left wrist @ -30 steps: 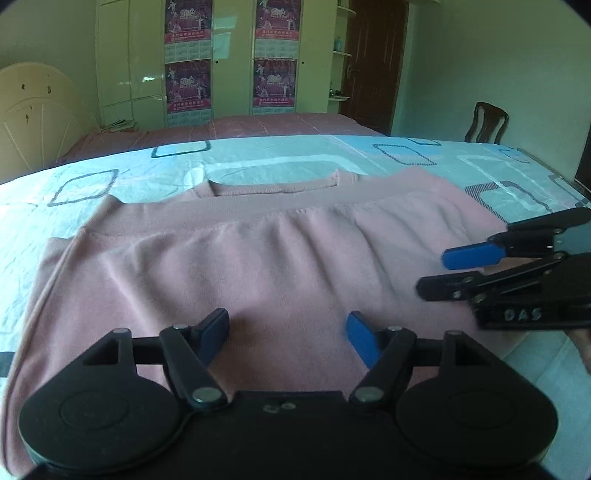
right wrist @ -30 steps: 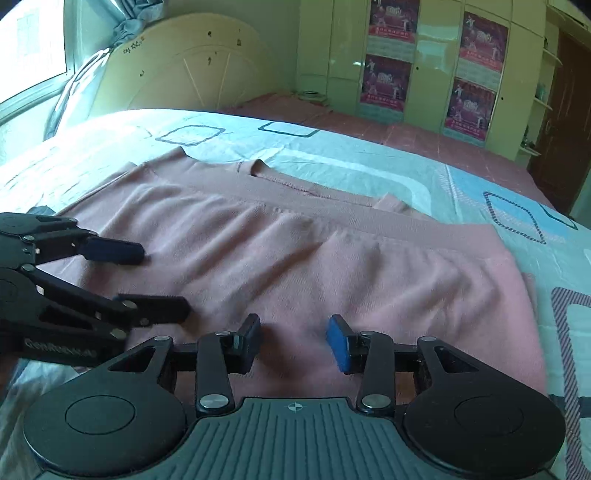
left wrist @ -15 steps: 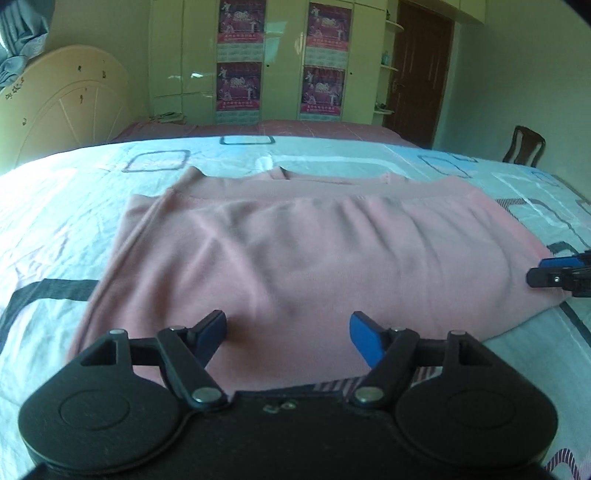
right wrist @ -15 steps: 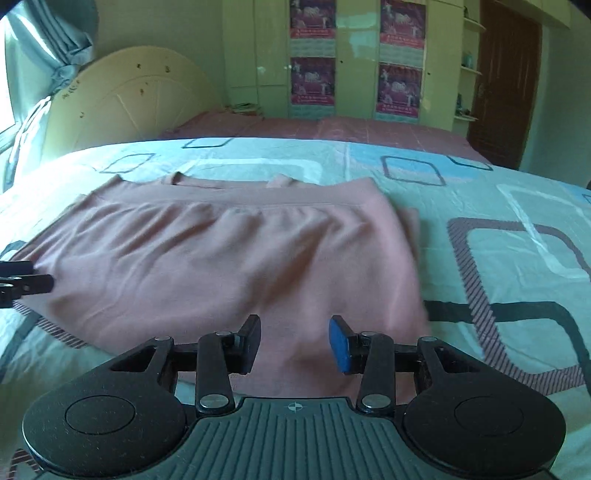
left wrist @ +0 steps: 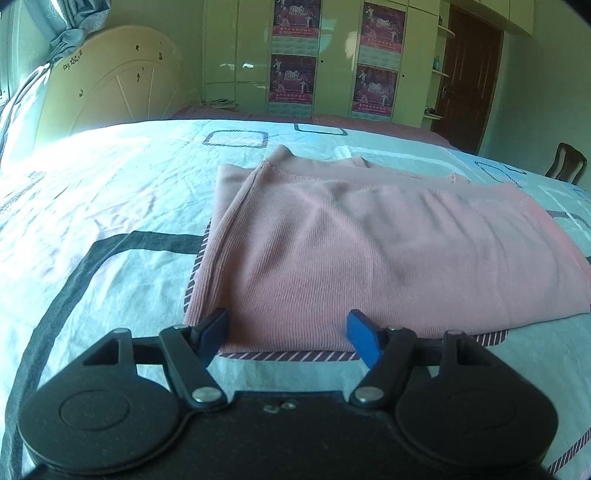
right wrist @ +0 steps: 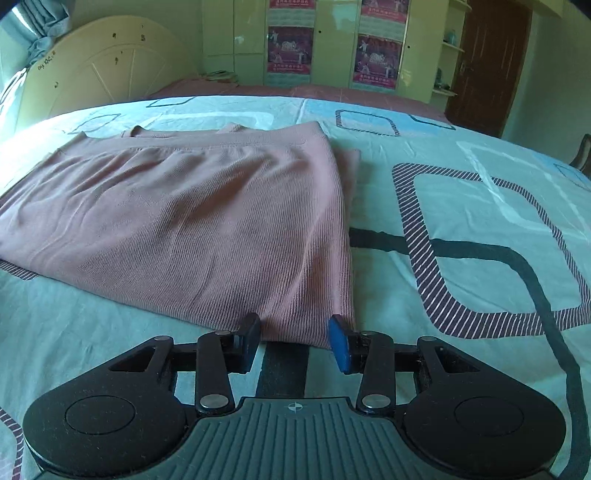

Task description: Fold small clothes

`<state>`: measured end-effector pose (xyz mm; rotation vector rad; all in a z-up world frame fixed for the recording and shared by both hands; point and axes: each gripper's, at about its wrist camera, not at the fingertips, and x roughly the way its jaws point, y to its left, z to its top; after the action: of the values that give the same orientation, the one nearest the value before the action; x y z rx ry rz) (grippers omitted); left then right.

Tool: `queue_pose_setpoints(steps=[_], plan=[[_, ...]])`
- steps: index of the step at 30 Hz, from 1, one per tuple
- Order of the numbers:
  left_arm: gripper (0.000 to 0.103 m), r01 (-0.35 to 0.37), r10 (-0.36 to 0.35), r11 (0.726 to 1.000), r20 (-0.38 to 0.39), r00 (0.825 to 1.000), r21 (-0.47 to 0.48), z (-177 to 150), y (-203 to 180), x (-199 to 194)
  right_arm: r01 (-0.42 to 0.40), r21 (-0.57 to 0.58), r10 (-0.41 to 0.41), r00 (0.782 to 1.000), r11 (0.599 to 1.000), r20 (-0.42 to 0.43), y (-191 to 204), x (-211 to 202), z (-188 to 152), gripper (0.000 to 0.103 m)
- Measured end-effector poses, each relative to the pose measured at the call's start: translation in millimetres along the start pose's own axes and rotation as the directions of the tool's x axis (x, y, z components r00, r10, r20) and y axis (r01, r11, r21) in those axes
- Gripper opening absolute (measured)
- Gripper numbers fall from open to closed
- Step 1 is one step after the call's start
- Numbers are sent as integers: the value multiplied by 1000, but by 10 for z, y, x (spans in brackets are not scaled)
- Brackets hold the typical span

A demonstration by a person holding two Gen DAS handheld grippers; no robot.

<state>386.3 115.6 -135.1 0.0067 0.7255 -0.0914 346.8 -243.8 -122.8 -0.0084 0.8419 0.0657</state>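
- Left wrist view, 9 o'clock: pale bedsheet [left wrist: 110,206] with dark rounded-rectangle outlines, sunlit and wrinkled.
- 10 o'clock, far: cream headboard [left wrist: 110,92]; grey curtain [left wrist: 62,26] bunched above it.
- 12 o'clock, far: glossy wardrobe [left wrist: 332,62] with posters on the doors.
- Centre to 3 o'clock: pink garment [left wrist: 369,251], folded over, lying flat on the sheet. Top layer sits a bit inside the lower layer along the left edge. Neckline shows at the far edge.
- 2 o'clock, far: dark wooden door [left wrist: 469,74]; chair back [left wrist: 565,162] at the frame edge.
- 6 o'clock: left gripper [left wrist: 288,332], jaws wide apart, nothing between them. Blue pads sit at the garment's near-left corner, near edge of the fabric running between them. Contact with the cloth: can't tell.
- Right wrist view, 9 to 12 o'clock: same garment [right wrist: 192,221], fills the left half, right edge running down toward the gripper.
- 3 o'clock: bare sheet [right wrist: 480,229] with striped and black outlines.
- 6 o'clock: right gripper [right wrist: 293,341], jaws wide apart, holding nothing. Garment's near-right corner sits between the two pads. Touching or just above: can't tell.
- Neither gripper shows in the other's view.
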Motion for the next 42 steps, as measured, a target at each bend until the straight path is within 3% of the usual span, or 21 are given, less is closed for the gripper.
queue_pose_setpoints(steps=[3,6,11,14,21,24,27,29,30,31,33,36,39,42], plan=[[69,-12,12,1000,-7,1000,1,-10,-24,17,7,31,-9,998,1000,66,6,-106,25,40],[69,-14,14,1000,-10,1000,-1,-16,-25,35,8,41,-8,1000,999,-7,-1,61,0,40],[69,-14,14,1000,-10,1000,3,-19,-25,38,20,55,-23,998,998,56,13,-51,38,40],[69,-18,18,1000,-8,1000,9,-21,-40,64,27,58,-28,999,998,17,-1,58,-25,32],[70,-10,10,1000,-18,1000,0,-3,-16,62,27,49,-27,1000,998,7,5,59,-16,32],[69,-13,12,999,-22,1000,-40,9,48,-37,21,47,-21,1000,999,1,-6,56,-4,32],[60,-19,29,987,59,998,-159,-80,215,-299,3,79,-5,1000,997,27,-26,-67,18,32],[56,65,-46,951,70,996,-301,-198,366,-387,-36,101,28,996,994,82,-22,-199,12,27],[55,88,-71,933,61,996,-350,-253,404,-383,-54,105,44,995,993,94,0,-240,23,9],[55,103,-89,918,55,995,-384,-300,426,-363,-64,107,53,993,992,105,26,-265,34,6],[55,146,-126,867,73,989,-476,-369,483,-301,-111,108,97,987,988,128,116,-290,109,3],[55,202,-163,770,120,979,-605,-364,602,-172,-170,92,157,979,981,133,309,-233,290,2],[54,230,-175,707,150,973,-669,-264,705,14,-224,87,212,969,971,129,512,-97,505,2],[51,255,-180,663,180,967,-704,-165,752,199,-269,75,260,959,960,115,739,86,713,2]])
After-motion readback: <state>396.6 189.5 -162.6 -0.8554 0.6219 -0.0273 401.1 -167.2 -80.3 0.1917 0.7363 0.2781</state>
